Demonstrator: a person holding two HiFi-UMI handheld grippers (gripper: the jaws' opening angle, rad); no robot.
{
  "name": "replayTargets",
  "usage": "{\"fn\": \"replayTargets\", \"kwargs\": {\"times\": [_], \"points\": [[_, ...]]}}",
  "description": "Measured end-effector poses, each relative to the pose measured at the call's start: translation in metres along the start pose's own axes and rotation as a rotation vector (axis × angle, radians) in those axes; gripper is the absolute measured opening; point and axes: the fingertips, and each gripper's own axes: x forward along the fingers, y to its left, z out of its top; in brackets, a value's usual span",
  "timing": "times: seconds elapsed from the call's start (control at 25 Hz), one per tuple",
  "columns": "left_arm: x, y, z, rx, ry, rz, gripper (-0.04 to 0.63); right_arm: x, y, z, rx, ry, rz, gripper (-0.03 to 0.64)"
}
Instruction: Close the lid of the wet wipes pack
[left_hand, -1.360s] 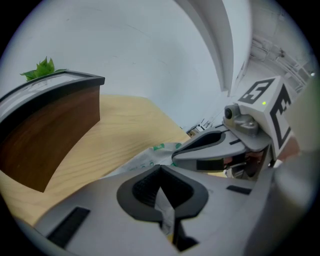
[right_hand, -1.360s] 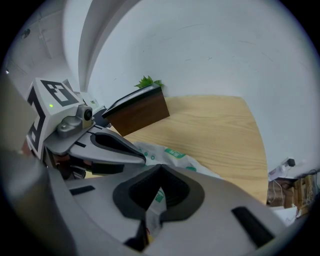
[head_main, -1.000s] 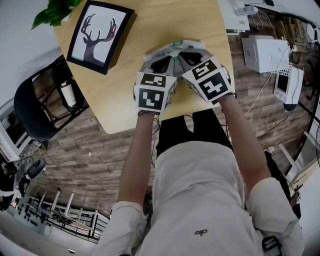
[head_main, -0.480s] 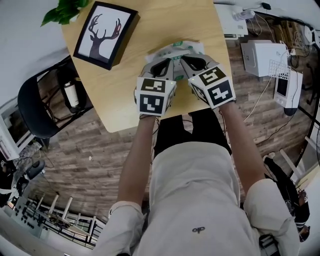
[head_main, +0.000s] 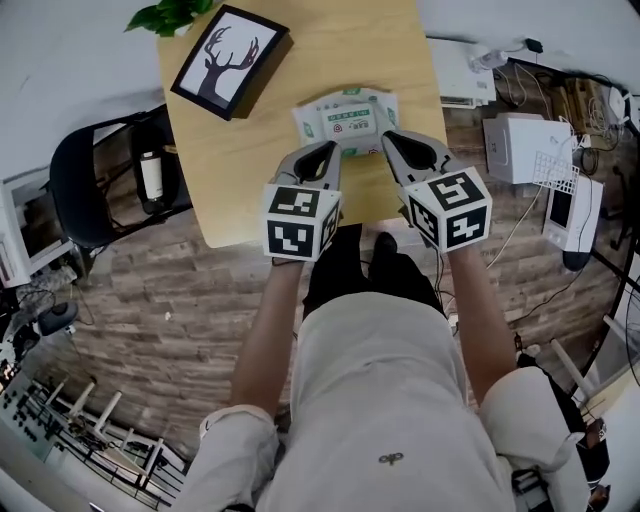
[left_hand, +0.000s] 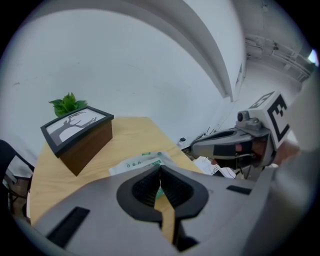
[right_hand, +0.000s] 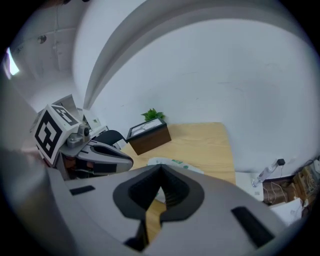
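The wet wipes pack (head_main: 346, 118), white with green print, lies flat on the wooden table (head_main: 250, 190); its lid looks flat, though I cannot tell for sure. My left gripper (head_main: 327, 149) hovers shut at the pack's near left corner, with nothing between its jaws. My right gripper (head_main: 391, 138) hovers shut at the near right corner, also with nothing in it. In the left gripper view the pack (left_hand: 136, 162) shows just beyond the closed gripper (left_hand: 160, 168), with the right gripper (left_hand: 232, 143) alongside. In the right gripper view the pack (right_hand: 176, 163) lies past the closed gripper (right_hand: 161, 171).
A framed deer picture (head_main: 230, 60) stands at the table's far left, with a green plant (head_main: 172, 14) behind it. A black chair (head_main: 85, 185) stands left of the table. White boxes and cables (head_main: 520, 130) lie on the floor to the right.
Both grippers have lifted and drawn back toward the person, off the pack. The pack, earlier mostly hidden under them, now shows almost whole.
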Motion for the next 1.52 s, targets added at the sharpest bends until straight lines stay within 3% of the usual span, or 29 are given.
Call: {"fn": "replayTargets", "kwargs": {"times": [0.64, 0.96, 1.2, 1.52], "points": [[-0.119, -0.135, -0.062, -0.005, -0.159, 0.132, 0.008, -0.175, 0.060, -0.073, -0.127, -0.158, 0.074, -0.003], [-0.179, -0.209, -0.075, 0.079, -0.298, 0.115, 0.008, -0.246, 0.096, -0.095, -0.192, -0.217, 0.095, -0.003], [-0.219, -0.241, -0.076, 0.113, -0.377, 0.112, 0.008, -0.282, 0.115, -0.100, -0.209, -0.269, 0.096, -0.003], [-0.269, -0.260, -0.062, 0.173, -0.475, 0.090, 0.008, -0.321, 0.142, -0.075, -0.239, -0.364, 0.092, -0.003]]}}
